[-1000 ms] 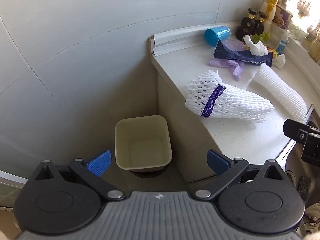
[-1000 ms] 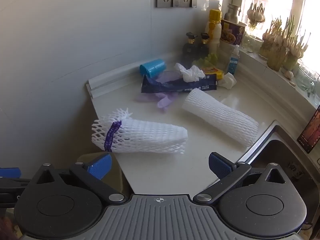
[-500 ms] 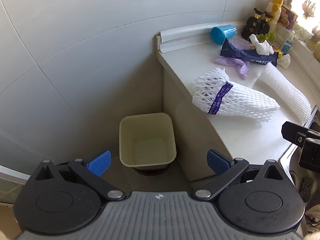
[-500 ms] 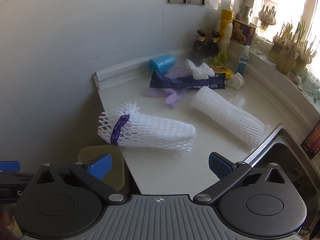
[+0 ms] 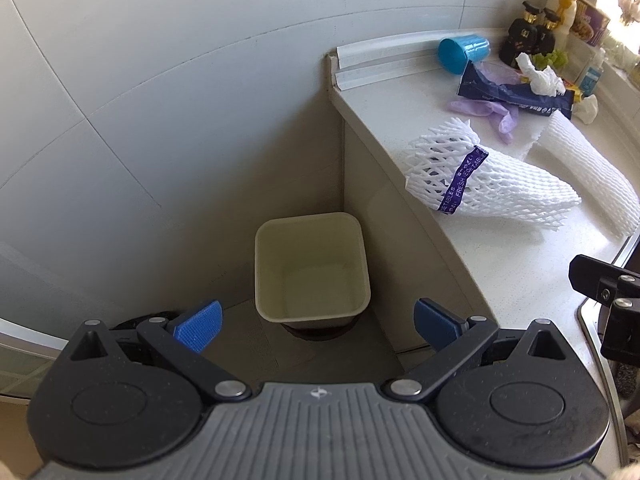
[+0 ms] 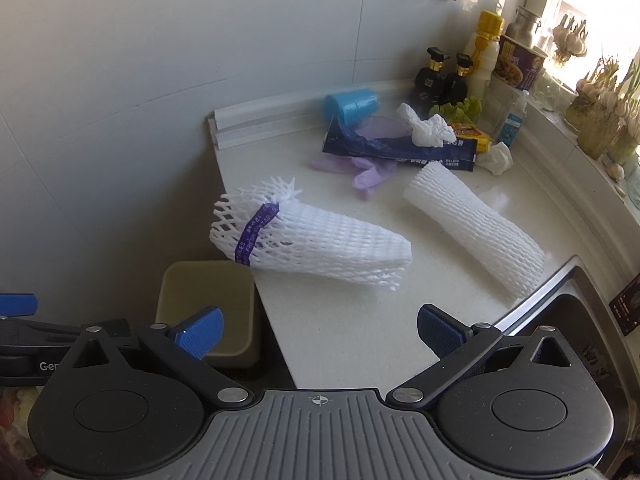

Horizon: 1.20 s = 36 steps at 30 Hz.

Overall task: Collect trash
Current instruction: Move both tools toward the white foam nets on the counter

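A cream square bin (image 5: 311,268) stands empty on the floor beside the counter's end; it also shows in the right wrist view (image 6: 206,308). My left gripper (image 5: 316,324) is open and empty above it. On the white counter (image 6: 352,340) lie a foam net bundle with a purple band (image 6: 308,236), a second foam net sleeve (image 6: 474,228), a purple glove (image 6: 362,168), a dark blue wrapper (image 6: 396,148), a crumpled tissue (image 6: 428,130) and a tipped blue cup (image 6: 352,106). My right gripper (image 6: 318,330) is open and empty over the counter's near edge.
Dark bottles (image 6: 444,76), a yellow-capped bottle (image 6: 486,52) and a noodle cup (image 6: 518,62) stand at the back. Sprouting garlic (image 6: 600,120) lines the window sill. A steel sink (image 6: 560,320) lies at right. A grey wall (image 5: 160,100) runs behind the bin.
Both grippers have drifted left and back, so the bin and the counter items sit further right in the views. Both stay open and empty.
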Available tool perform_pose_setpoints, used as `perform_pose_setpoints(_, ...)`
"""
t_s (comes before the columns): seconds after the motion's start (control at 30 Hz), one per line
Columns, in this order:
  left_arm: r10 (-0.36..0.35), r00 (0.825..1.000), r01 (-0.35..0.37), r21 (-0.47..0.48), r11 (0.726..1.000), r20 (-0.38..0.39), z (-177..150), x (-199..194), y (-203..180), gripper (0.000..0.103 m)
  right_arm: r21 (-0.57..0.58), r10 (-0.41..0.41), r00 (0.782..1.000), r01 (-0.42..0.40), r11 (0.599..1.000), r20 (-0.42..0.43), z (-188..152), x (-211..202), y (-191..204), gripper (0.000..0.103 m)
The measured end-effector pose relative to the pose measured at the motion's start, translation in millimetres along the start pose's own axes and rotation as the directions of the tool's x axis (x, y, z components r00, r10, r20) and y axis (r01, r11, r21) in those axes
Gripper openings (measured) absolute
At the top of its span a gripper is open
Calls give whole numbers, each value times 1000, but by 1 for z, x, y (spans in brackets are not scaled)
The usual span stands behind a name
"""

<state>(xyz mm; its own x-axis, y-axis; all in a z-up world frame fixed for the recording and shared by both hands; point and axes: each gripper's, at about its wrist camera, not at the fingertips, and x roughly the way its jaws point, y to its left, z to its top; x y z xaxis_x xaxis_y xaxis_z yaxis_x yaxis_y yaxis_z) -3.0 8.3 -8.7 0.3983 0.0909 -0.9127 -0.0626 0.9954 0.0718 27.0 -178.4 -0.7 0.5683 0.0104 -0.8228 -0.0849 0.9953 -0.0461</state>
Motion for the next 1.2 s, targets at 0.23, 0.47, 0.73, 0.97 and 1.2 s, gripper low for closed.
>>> perform_pose_setpoints(0.23, 18, 1000, -18, 8, 1000, -14, -4, 5, -1, 103, -79, -14, 1000, 12, 997, -22, -1, 4, 7, 103)
perform_pose_setpoints(0.47, 23, 999, -23, 12, 1000, -27, -4, 8, -2, 102, -119, -18, 1000, 16, 993, -22, 2, 5, 12, 103)
perform_pose_setpoints(0.73, 27, 999, -27, 19, 999, -33, -3, 10, -3, 102, -119, -16, 999, 12, 993, -28, 5, 8, 9, 103)
perform_pose_setpoints(0.97, 31, 999, -31, 19, 999, -30, -1, 10, -2, 102, -116, -11, 1000, 8, 993, -24, 8, 10, 7, 103)
perform_pose_setpoints(1.2, 39, 999, -39, 2, 999, -28, 4, 10, 3, 102, -133, -3, 1000, 0, 991, -21, 14, 14, 12, 103)
